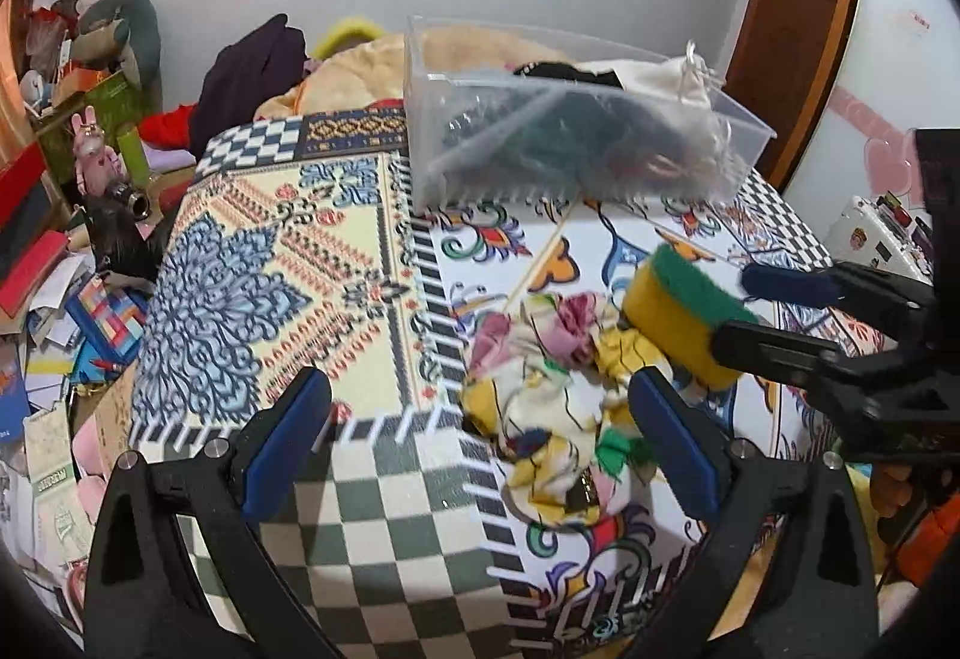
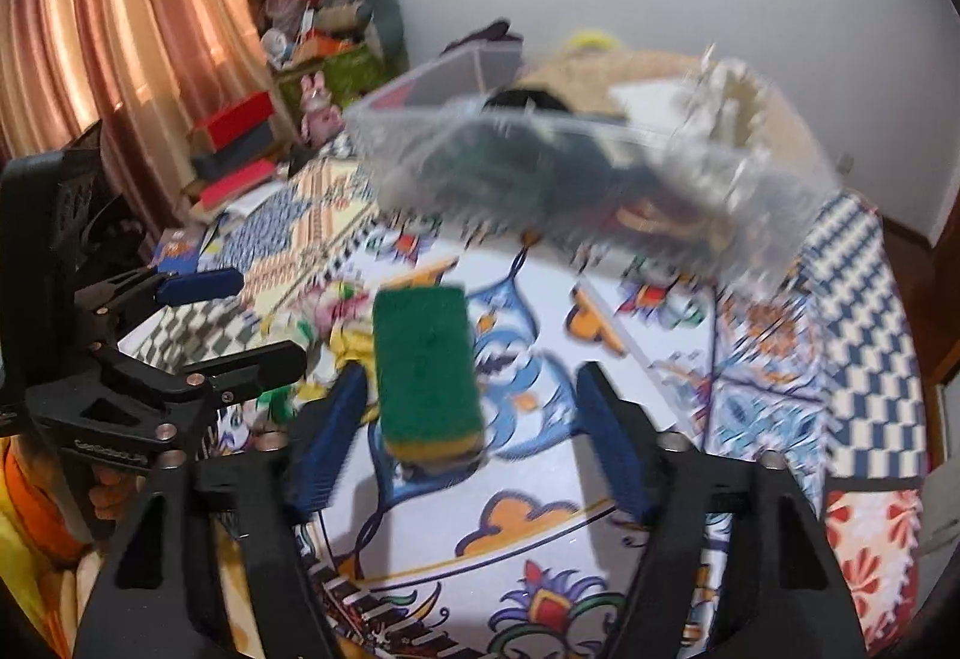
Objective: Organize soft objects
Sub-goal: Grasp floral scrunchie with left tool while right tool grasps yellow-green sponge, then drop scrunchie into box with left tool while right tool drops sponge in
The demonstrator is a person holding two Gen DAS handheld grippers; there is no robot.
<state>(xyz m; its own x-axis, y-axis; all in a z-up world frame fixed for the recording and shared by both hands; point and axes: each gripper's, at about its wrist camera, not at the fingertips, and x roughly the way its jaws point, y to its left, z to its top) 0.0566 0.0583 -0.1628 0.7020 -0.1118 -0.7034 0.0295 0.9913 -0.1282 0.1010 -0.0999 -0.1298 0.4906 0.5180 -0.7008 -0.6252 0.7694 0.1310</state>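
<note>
A yellow sponge with a green scouring top point(image 2: 426, 359) lies on the patterned cloth, between the open fingers of my right gripper point(image 2: 474, 413); it also shows in the left wrist view point(image 1: 684, 311). A crumpled floral cloth point(image 1: 558, 395) lies just left of the sponge, partly between the open fingers of my left gripper point(image 1: 480, 419). The right gripper point(image 1: 744, 311) comes in from the right in the left wrist view, the left gripper point(image 2: 252, 323) from the left in the right wrist view. A clear plastic bin point(image 1: 576, 131) holding dark soft items and a white pouch stands behind.
The patterned cloth point(image 1: 288, 263) covers the raised surface. Clutter of boxes, books and toys point(image 1: 72, 215) lies on the floor to the left. Bedding and a dark garment point(image 1: 252, 71) are behind the bin. Curtains point(image 2: 120, 29) hang at the far left.
</note>
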